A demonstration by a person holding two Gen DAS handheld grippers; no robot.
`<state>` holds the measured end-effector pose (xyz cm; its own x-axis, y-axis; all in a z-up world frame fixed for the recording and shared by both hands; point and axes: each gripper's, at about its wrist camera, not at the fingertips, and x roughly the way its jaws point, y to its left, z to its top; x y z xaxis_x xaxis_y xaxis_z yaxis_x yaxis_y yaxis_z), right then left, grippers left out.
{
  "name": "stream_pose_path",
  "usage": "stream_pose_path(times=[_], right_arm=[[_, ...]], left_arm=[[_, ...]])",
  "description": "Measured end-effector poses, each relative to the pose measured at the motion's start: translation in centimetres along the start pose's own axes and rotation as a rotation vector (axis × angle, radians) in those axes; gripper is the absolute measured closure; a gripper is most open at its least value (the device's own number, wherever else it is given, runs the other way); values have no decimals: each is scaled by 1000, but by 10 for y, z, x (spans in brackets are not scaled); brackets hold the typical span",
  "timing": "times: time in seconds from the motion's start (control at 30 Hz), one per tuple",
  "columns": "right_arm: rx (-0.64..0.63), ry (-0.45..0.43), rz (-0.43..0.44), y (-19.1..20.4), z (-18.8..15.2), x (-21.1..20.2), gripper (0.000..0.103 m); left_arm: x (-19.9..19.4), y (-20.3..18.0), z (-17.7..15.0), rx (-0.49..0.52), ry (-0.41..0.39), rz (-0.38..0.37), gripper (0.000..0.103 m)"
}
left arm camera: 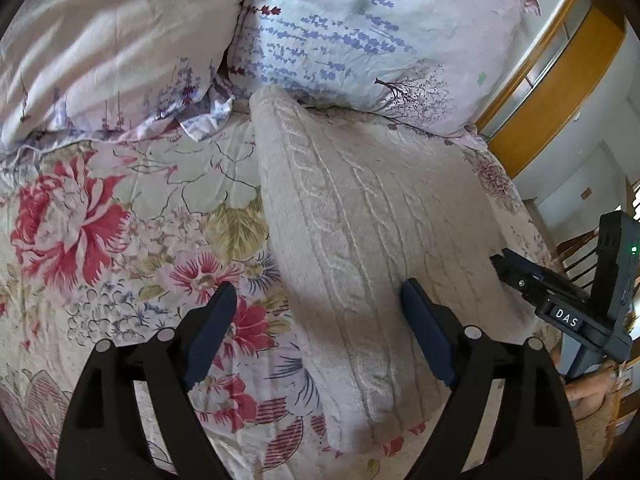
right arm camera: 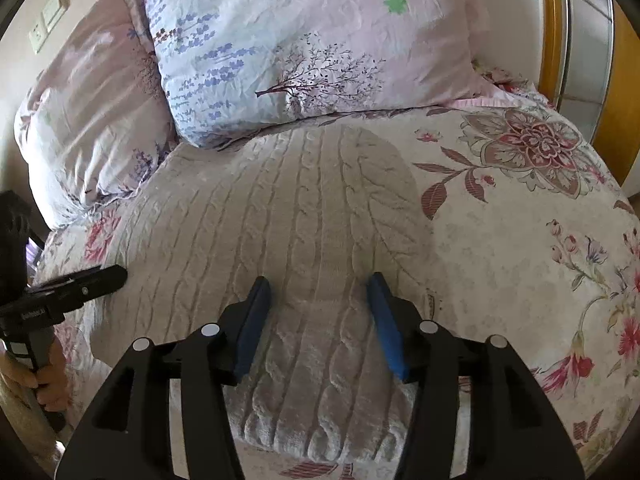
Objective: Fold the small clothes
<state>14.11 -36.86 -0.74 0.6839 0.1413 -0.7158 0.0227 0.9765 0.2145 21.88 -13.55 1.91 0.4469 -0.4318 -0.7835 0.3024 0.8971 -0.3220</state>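
A cream cable-knit sweater [left arm camera: 360, 220] lies flat on the floral bedspread [left arm camera: 120, 208], its far end touching the pillows. My left gripper [left arm camera: 318, 292] is open above the sweater's left edge, holding nothing. The sweater fills the middle of the right wrist view [right arm camera: 280, 220]. My right gripper [right arm camera: 318, 286] is open just above the sweater's near part, empty. The right gripper also shows at the right edge of the left wrist view [left arm camera: 500, 264]. The left gripper shows at the left edge of the right wrist view [right arm camera: 116, 274].
Two pillows lie at the head of the bed: a lavender-print one [left arm camera: 380, 36] and a plain pinkish one [left arm camera: 100, 52]. A wooden headboard or wardrobe [left arm camera: 560, 92] stands to the right. Wall switches [right arm camera: 48, 20] are at the upper left.
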Motion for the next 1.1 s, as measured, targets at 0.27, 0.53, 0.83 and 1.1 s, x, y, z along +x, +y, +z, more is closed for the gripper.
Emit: stream_pose_path(times=[0.27, 0.53, 0.83, 1.1], right_arm=[[50, 37, 41, -7, 0, -8, 44], [330, 22, 209, -67, 33, -27, 20], [459, 195, 369, -89, 44, 36, 26], [440, 245, 497, -87, 43, 52, 41]], left_arm=[[-1, 5, 2, -9, 25, -9, 16], [3, 31, 18, -160, 90, -196, 19], [22, 46, 27, -283, 138, -336, 30], [32, 48, 35, -311, 146, -402, 32]])
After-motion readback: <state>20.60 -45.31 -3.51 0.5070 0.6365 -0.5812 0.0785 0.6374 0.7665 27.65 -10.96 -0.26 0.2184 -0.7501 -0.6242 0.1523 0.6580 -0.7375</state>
